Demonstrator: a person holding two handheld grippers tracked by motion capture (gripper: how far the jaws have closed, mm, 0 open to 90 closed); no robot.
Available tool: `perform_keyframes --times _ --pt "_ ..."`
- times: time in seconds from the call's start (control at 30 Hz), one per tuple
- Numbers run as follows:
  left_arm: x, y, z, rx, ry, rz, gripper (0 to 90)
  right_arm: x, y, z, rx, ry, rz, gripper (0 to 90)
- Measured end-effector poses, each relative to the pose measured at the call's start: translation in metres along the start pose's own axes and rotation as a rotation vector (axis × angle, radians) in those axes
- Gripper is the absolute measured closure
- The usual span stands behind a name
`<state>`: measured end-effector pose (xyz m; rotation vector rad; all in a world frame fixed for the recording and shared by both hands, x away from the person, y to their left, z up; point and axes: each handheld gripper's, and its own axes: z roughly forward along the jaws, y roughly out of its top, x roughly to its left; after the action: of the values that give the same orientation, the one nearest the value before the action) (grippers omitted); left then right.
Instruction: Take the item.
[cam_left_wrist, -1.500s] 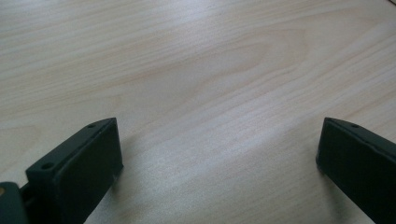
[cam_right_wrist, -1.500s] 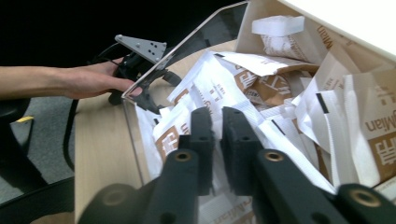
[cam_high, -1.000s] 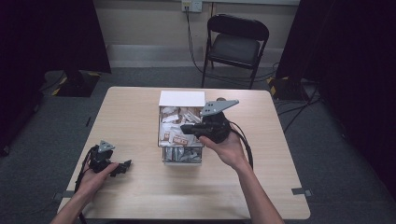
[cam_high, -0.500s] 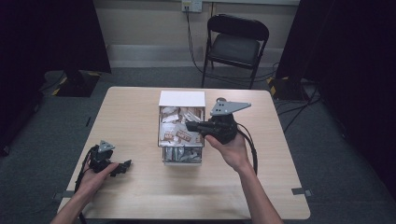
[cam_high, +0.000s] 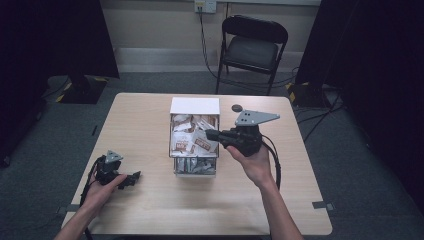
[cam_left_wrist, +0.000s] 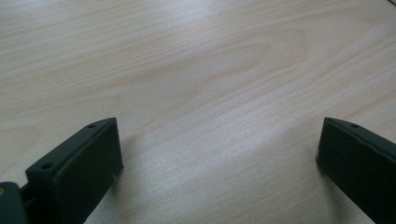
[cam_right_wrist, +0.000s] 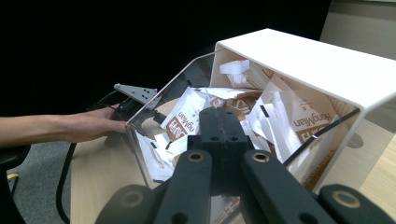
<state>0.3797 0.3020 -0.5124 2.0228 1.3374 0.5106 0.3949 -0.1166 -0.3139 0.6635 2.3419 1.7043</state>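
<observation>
Small dark disc (cam_high: 237, 107) behind box (cam_high: 195, 106): unidentifiable.

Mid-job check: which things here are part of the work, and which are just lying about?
In play: right gripper, jaws together, at the clear box of sachets; left gripper, open, resting on the table.

Bystanders: small dark disc; folding chair; floor cables.

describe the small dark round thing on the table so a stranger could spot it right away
Start at the wooden table and find the clear box of sachets at its middle. Just past the box's white top, toward the chair, lies a small dark disc, lying alone on bare wood.
</observation>
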Motion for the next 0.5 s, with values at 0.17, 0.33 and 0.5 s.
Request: perform_keyframes --times 0.17,0.33,0.5 --pt "-0.0001 0.0000 0.0000 -0.001 0.000 -0.001 0.0 0.0012 0.0035 -0.0016 -0.016 0.002 -0.001 90.0" --pt "-0.0001 0.0000 0.0000 0.000 0.000 -0.001 0.0 0.0022 0.0056 -0.0047 -0.026 0.002 -0.004 90.0" --pt "0.0000 0.0000 0.0000 0.000 0.000 0.000 0.0 0.0020 0.0067 -0.0087 -0.032 0.002 -0.005 90.0"
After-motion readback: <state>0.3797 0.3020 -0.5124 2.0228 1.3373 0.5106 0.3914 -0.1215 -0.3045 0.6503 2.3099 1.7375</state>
